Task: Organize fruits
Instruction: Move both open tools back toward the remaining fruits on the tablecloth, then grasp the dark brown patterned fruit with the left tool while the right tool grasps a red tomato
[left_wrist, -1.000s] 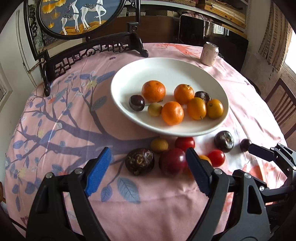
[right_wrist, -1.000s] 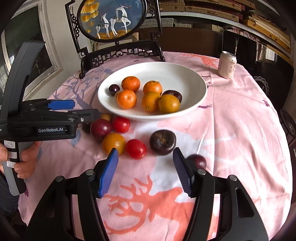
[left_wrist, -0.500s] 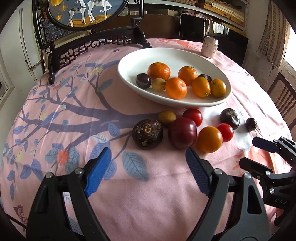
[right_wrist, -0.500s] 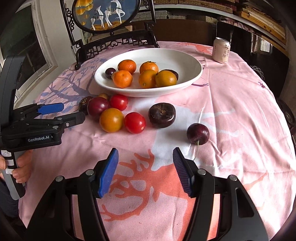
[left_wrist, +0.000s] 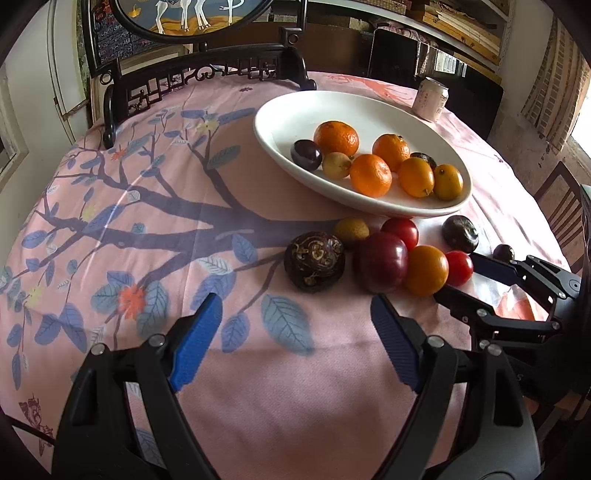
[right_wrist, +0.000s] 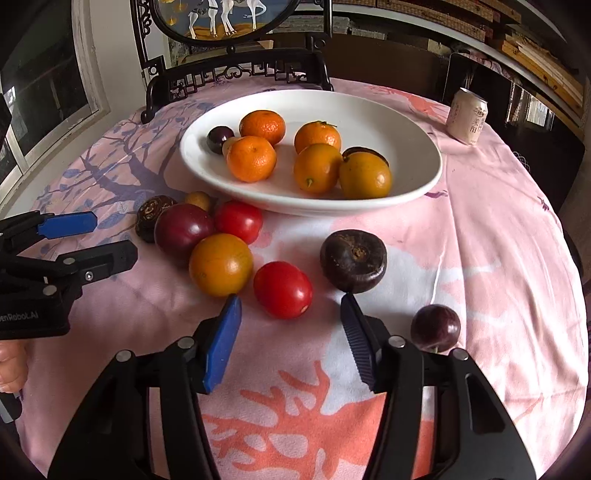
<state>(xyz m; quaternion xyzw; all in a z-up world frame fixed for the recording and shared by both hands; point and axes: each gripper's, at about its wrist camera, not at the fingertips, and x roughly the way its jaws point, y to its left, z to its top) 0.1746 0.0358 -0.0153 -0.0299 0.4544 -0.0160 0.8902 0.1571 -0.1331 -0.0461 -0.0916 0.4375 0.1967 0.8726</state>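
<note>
A white plate (right_wrist: 399, 122) holds several oranges and small dark fruits; it also shows in the left wrist view (left_wrist: 295, 110). Loose fruits lie on the cloth in front of it: a red tomato (right_wrist: 282, 290), an orange (right_wrist: 221, 264), a dark wrinkled fruit (right_wrist: 353, 260), a plum (right_wrist: 436, 328), a dark red plum (left_wrist: 381, 261) and a brown patterned fruit (left_wrist: 314, 260). My right gripper (right_wrist: 290, 334) is open and empty, just short of the red tomato. My left gripper (left_wrist: 295, 341) is open and empty, short of the brown patterned fruit.
A drink can (right_wrist: 467, 115) stands at the back right. A dark carved wooden stand (left_wrist: 207, 70) with a painted oval screen rises at the table's far edge. A chair (left_wrist: 561, 206) stands to the right. The pink tablecloth (left_wrist: 110, 221) covers the round table.
My right gripper has moved forward toward the red tomato. My left gripper has drawn back a little and turned right, so the fruits sit farther ahead. Both stay open.
</note>
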